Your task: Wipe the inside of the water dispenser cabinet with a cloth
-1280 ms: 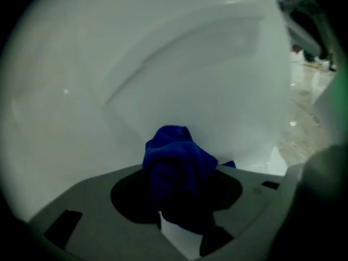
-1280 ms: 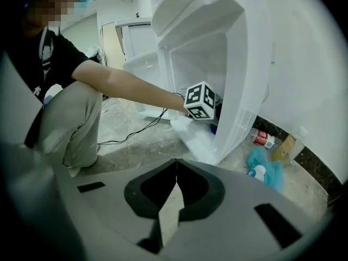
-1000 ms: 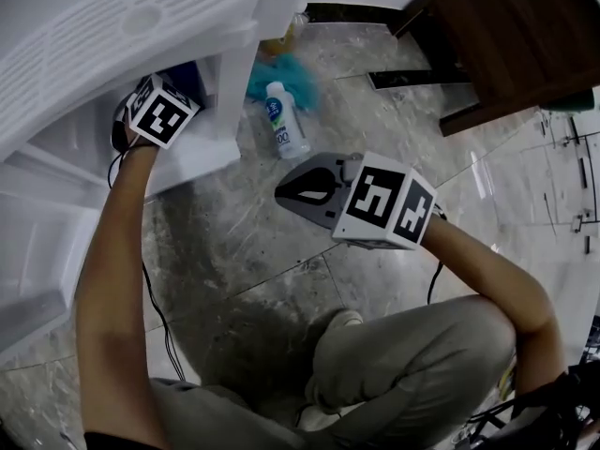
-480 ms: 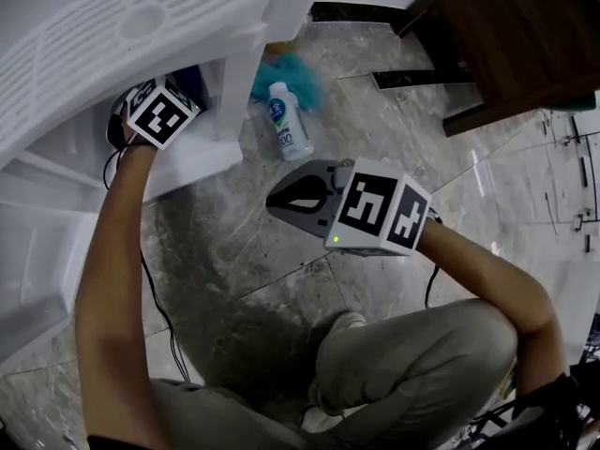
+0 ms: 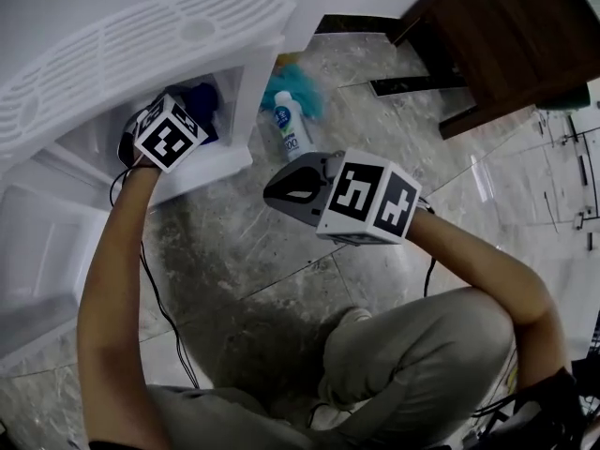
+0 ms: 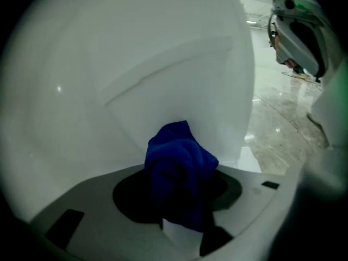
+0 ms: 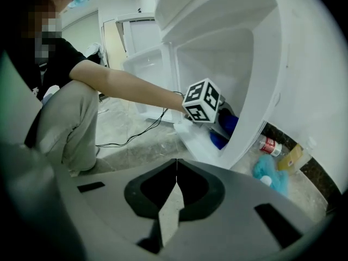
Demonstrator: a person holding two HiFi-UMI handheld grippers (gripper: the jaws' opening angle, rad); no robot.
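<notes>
Head view: kneels on the marble floor (image 5: 262,251) in front of the white water dispenser (image 5: 141,54). Reaches the left gripper (image 5: 183,125) into the low cabinet (image 5: 246,92), with the blue cloth (image 5: 202,101) bunched at its tip and set low near the cabinet's bottom panel, probably so the wad meets the surface to be wiped. Holds the right gripper (image 5: 295,190) outside, above the floor and apart from the opening, likely so it does not crowd the working hand. Shows a white bottle (image 5: 291,131) and a teal rag (image 5: 298,87) lying on the floor just beside the cabinet's outer wall.

Left gripper view: clamps the blue cloth as a thick wad, jaws partly apart around it, with fabric bulging past the tips toward the white inner wall. Cannot tell whether it touches.

Right gripper view: shows jaws fully together with nothing between them. Looks toward the open cabinet and the left gripper inside.
</notes>
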